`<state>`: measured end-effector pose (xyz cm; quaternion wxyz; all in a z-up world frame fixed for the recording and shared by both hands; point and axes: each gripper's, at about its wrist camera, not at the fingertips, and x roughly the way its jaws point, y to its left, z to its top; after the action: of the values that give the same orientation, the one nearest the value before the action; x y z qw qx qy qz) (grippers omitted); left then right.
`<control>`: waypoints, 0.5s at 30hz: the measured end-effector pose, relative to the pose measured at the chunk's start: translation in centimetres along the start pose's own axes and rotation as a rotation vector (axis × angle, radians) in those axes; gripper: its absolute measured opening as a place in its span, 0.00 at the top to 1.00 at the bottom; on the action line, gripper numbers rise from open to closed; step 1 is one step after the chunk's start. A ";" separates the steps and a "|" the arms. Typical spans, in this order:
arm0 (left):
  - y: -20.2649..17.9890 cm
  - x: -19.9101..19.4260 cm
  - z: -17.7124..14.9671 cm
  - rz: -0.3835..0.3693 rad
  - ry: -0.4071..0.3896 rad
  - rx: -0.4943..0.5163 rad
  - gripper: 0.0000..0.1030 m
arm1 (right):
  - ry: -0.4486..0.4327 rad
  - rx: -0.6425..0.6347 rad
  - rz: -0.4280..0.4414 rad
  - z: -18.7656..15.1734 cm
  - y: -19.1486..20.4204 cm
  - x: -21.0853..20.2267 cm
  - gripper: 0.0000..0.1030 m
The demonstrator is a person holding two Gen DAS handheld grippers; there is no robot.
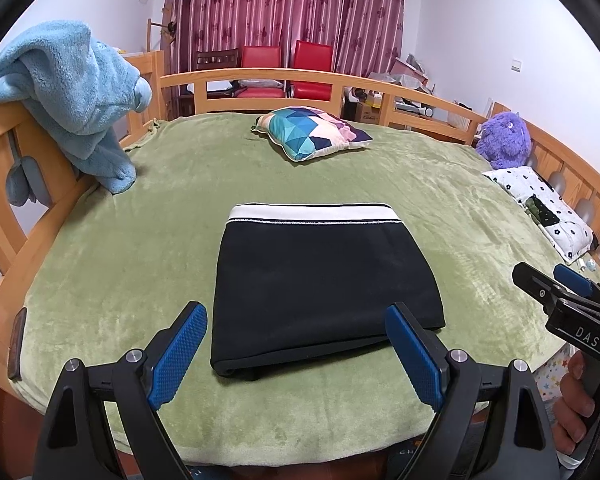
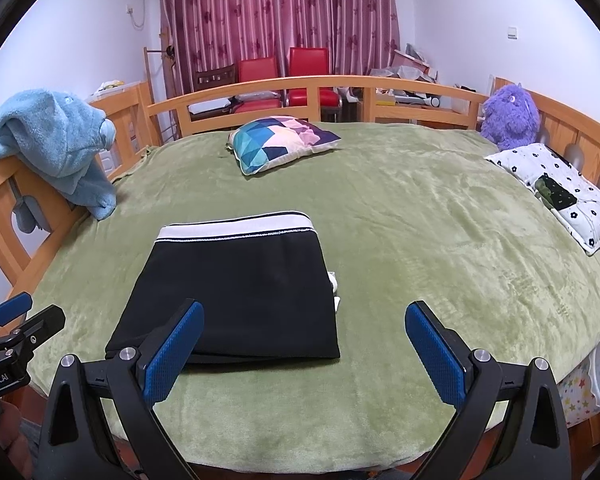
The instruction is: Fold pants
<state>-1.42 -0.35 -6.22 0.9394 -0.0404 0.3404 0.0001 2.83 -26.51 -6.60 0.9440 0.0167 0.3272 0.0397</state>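
Note:
The black pants point(image 1: 320, 280) lie folded into a flat rectangle on the green bed cover, white waistband at the far edge; they also show in the right wrist view point(image 2: 236, 296). My left gripper point(image 1: 296, 344) is open and empty, held just above the near edge of the fold. My right gripper point(image 2: 304, 344) is open and empty, its left finger over the fold's near right part. The right gripper also shows at the right of the left wrist view point(image 1: 556, 280). The left gripper shows at the left edge of the right wrist view point(image 2: 24, 316).
A patterned pillow point(image 1: 312, 132) lies at the far middle of the bed. A blue fleece blanket point(image 1: 68, 92) hangs on the left wooden rail. A purple plush toy point(image 1: 504, 140) and a flowered white pillow point(image 1: 540, 208) lie at the right. A wooden rail point(image 1: 284, 76) surrounds the bed.

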 end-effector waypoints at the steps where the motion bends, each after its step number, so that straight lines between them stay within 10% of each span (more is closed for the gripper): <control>1: 0.0 0.0 0.0 -0.003 0.000 -0.002 0.12 | 0.001 -0.001 0.000 0.0 0.0 0.0 0.04; 15: -0.1 -0.1 0.0 -0.007 0.000 -0.006 0.12 | 0.004 0.008 -0.006 0.4 0.5 -0.2 0.04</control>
<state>-1.48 -0.43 -6.13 0.9393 -0.0444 0.3402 -0.0020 2.91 -26.07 -6.18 0.9434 0.0192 0.3292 0.0356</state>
